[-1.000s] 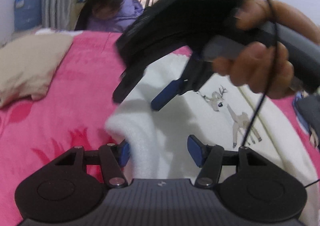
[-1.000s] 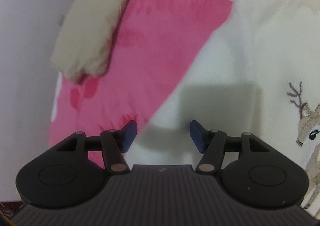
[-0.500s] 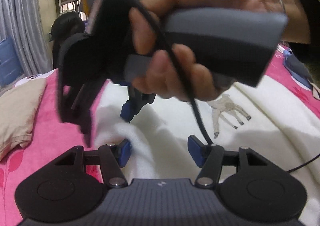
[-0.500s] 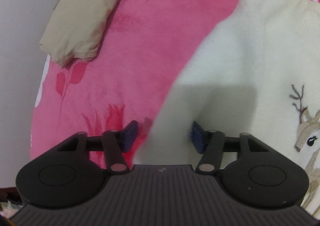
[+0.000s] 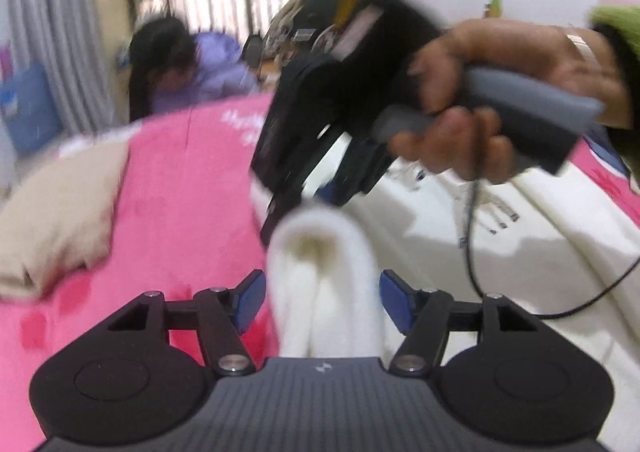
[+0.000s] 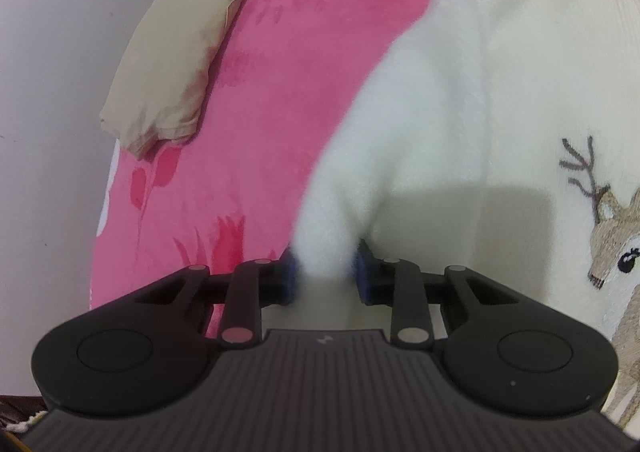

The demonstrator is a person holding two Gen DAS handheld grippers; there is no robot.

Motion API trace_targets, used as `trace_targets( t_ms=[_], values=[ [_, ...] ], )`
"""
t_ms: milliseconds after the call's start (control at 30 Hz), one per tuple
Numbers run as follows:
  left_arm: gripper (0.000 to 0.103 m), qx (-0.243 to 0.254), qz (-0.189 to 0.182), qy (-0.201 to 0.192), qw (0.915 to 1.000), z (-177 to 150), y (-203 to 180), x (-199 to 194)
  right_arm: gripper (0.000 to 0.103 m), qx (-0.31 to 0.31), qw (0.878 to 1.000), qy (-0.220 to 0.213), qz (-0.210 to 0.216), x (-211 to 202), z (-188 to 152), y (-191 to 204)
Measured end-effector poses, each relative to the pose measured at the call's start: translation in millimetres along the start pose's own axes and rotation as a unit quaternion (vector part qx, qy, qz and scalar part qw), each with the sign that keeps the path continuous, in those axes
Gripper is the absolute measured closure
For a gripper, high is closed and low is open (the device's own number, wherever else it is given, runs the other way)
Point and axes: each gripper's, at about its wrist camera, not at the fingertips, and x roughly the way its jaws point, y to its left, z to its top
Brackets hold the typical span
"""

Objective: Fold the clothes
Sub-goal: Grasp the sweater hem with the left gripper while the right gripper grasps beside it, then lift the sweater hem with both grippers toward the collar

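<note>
Left wrist view shows us a bed covered with a pink blanket (image 5: 180, 187), and behind it a window with bars, a grey curtain (image 5: 52, 31) on the left and a white wall on the right. At the far side of the bed we see one person in a purple jacket (image 5: 200, 71), bent forward.

We count one white sweater (image 5: 500, 252), with one deer picture (image 6: 612, 228) stitched on it, one beige folded cloth (image 5: 56, 207) and two claws. The sweater lies spread on the blanket, and the beige cloth lies well apart from it, near the edge of the bed beside the wall.

Our left claw (image 5: 322, 302) is spread, and a raised fold of the sweater stands between its blue pads without being squeezed. Our right claw (image 6: 326, 272) is pinching the left edge of the sweater, so the fabric is gathered into a narrow bunch between the pads. In the left view the right hand (image 5: 500, 107) grips the grey handle from above with the fingers curled around it, and this claw points down to the sweater. The picture is blurred here.
</note>
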Motion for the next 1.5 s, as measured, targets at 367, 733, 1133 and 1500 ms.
trace_targets(
  t_ms=[367,733,1133,1500],
  values=[
    [0.040,-0.156,-0.074,0.063,0.9829,-12.0,44.9,40.6,0.080,0.010,0.999,-0.014,0.029,-2.2,-3.3,-8.9],
    [0.072,-0.168,-0.063,0.055,0.9822,-4.4,43.1,43.3,0.077,0.018,0.999,-0.010,0.043,-2.0,-2.4,-12.1],
    [0.072,-0.121,-0.041,0.046,0.9908,2.1,23.4,36.5,0.058,-0.010,0.999,-0.003,0.040,-15.4,-7.4,1.3],
    [0.066,-0.220,-0.039,0.045,0.9737,-8.7,73.1,31.8,0.052,0.036,0.994,-0.097,0.042,-94.3,-0.7,-67.1]
  ],
)
